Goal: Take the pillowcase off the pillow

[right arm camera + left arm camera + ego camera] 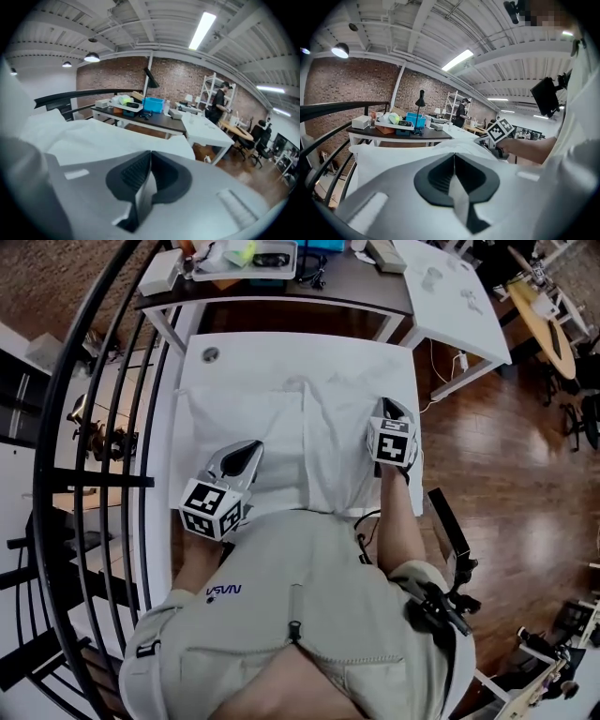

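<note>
Pillowcase (314, 442) pinched by left gripper (251, 451) and right gripper (388, 407).

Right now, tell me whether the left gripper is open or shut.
Shut on the pillowcase: in its own view, the left gripper has its jaws together, pinching a strip of that white fabric.

Person at the worktop in a pale beige short-sleeved top (309, 587), with small dark lettering (223, 592) on the chest and a dark zip pull (294, 629) at the centre. The left gripper (249, 451) and right gripper (388, 409) each have a light grey shell, black ribbed pads (438, 177) lining the jaws, and a white cube (214, 508) printed with black square markers. A thin black cable (361, 526) runs beside the right arm.
</note>
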{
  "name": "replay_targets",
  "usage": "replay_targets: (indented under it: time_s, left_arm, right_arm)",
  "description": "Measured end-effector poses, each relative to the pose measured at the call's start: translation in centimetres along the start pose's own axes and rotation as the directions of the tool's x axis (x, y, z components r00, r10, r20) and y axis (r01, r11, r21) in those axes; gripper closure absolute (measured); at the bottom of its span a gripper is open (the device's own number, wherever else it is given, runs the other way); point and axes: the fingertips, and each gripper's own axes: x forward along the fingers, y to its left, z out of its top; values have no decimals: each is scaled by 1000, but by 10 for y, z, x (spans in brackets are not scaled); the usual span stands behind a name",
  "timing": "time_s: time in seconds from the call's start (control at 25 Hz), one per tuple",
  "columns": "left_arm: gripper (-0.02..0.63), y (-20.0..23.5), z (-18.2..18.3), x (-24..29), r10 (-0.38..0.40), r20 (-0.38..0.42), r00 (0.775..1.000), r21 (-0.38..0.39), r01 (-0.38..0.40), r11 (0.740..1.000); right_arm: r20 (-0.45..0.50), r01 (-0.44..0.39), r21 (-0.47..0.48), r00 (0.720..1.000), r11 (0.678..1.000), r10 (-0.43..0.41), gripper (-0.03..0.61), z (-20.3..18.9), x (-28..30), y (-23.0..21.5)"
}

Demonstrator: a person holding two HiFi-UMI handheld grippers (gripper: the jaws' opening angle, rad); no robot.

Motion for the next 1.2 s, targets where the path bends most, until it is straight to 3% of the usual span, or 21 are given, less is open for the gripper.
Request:
replay_targets:
  time_s: [0.16,0.36,0.56,0.8,1.2]
  left_arm:
    - [604,5,-6,-1,-2,4,1000,-41,2,999]
    - [604,24,-28,13,31,-15,999,-108,-33,994]
    - [600,33,-42,38,49,-64,997,-46,-52,998]
    - [571,19,-34,20,46,-21,999,-34,-46,998]
    - [512,-19,-44,-7,-88,-13,996,22,88,996]
  right_arm:
    - [-22,67,70,998,995,-65,571,-26,2,-26]
    - [-26,49,48,999,998,-48,571,-29,9,-16]
    - [22,-56,41,998,998,55,550,-21,7,2]
    - [108,-122,51,987,991,116,511,-18,-37,37]
    - [82,-142,3,987,990,141,506,-44,-86,99]
